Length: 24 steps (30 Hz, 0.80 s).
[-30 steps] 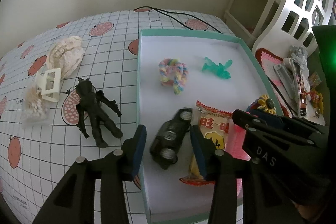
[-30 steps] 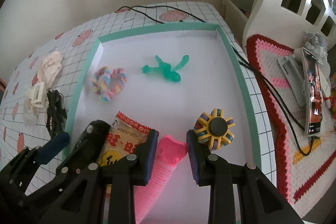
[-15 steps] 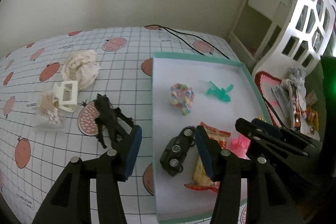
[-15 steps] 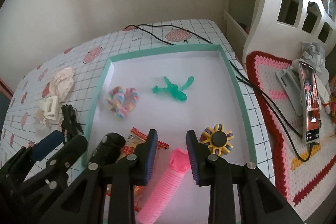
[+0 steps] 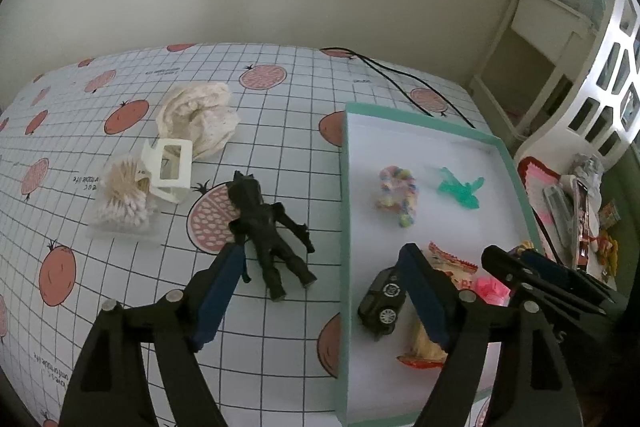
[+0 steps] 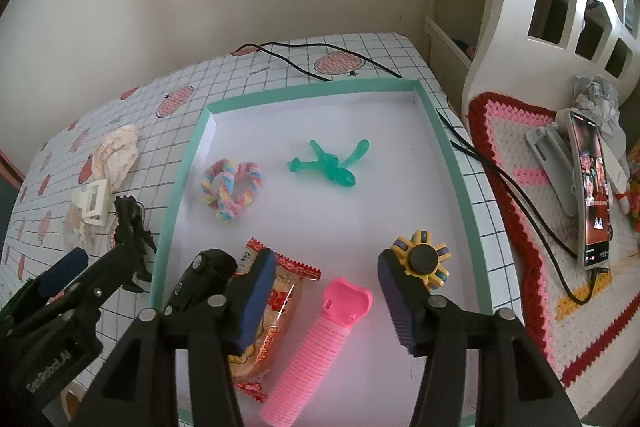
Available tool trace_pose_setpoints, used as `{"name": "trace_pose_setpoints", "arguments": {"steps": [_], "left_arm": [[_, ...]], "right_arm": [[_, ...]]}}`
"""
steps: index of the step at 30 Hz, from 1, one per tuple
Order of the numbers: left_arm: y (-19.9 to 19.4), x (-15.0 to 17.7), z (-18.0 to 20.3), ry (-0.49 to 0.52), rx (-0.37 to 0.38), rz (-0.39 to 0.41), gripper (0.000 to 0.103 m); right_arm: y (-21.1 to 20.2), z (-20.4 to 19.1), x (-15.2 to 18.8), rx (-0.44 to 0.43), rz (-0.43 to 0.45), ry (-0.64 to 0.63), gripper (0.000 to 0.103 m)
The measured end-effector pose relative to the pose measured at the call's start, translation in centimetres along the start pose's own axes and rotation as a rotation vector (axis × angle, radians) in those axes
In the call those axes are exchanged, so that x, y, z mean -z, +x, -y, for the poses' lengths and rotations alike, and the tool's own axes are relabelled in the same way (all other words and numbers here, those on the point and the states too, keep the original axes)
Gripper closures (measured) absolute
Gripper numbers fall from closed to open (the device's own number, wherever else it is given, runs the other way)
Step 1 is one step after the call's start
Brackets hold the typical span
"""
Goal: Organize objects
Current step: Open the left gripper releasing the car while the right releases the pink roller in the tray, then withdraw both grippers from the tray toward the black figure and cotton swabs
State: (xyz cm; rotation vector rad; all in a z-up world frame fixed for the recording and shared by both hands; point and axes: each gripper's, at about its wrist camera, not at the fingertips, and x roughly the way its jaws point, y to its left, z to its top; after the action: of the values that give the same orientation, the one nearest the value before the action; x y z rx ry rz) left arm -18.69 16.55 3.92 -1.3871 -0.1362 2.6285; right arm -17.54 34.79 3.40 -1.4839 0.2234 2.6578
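so left wrist view: teal-rimmed tray holds braided ring, green plane, toy car and a snack bag partly hidden behind a finger. black figure lies on the tablecloth outside, head pointing away. left gripper spread wide, holding nothing. right wrist view: pink ribbed tube in the tray, long axis toward camera; right gripper spread wide above it, holding nothing.

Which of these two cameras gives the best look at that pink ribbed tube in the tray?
The right wrist view: the pink ribbed plastic tube lies whole between its open tongs. In the left wrist view only a pink scrap shows behind the tongs' arms.
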Motion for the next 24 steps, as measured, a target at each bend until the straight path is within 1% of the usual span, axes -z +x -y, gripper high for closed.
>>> {"name": "trace_pose_setpoints", "arguments": {"steps": [5, 6, 8, 15, 18, 22, 24], "left_arm": [[0.1, 0.0, -0.5, -0.010, -0.013, 0.003, 0.015], [0.1, 0.0, -0.6, -0.012, -0.022, 0.009, 0.009], [-0.1, 0.0, -0.8, -0.017, -0.030, 0.022, 0.001], [-0.4, -0.1, -1.4, -0.039, -0.044, 0.046, 0.001], [-0.5, -0.2, -1.7, -0.055, -0.060, 0.055, 0.000], [-0.6, -0.2, -2.1, -0.069, -0.064, 0.063, 0.000], [-0.6, -0.3, -2.2, -0.072, -0.070, 0.067, 0.000]], "right_arm": [[-0.2, 0.0, -0.1, -0.005, 0.011, 0.000, 0.037], [-0.3, 0.0, -0.1, -0.006, 0.015, 0.000, 0.036], [-0.4, 0.1, -0.1, -0.010, 0.019, 0.002, 0.033], [-0.5, -0.1, -0.1, -0.006, 0.035, -0.007, 0.027], [-0.6, 0.0, -0.2, -0.008, 0.042, -0.010, 0.023], [-0.6, -0.2, -0.2, -0.005, 0.047, -0.019, 0.011], [-0.6, -0.2, -0.2, 0.000, 0.052, -0.022, 0.007]]}}
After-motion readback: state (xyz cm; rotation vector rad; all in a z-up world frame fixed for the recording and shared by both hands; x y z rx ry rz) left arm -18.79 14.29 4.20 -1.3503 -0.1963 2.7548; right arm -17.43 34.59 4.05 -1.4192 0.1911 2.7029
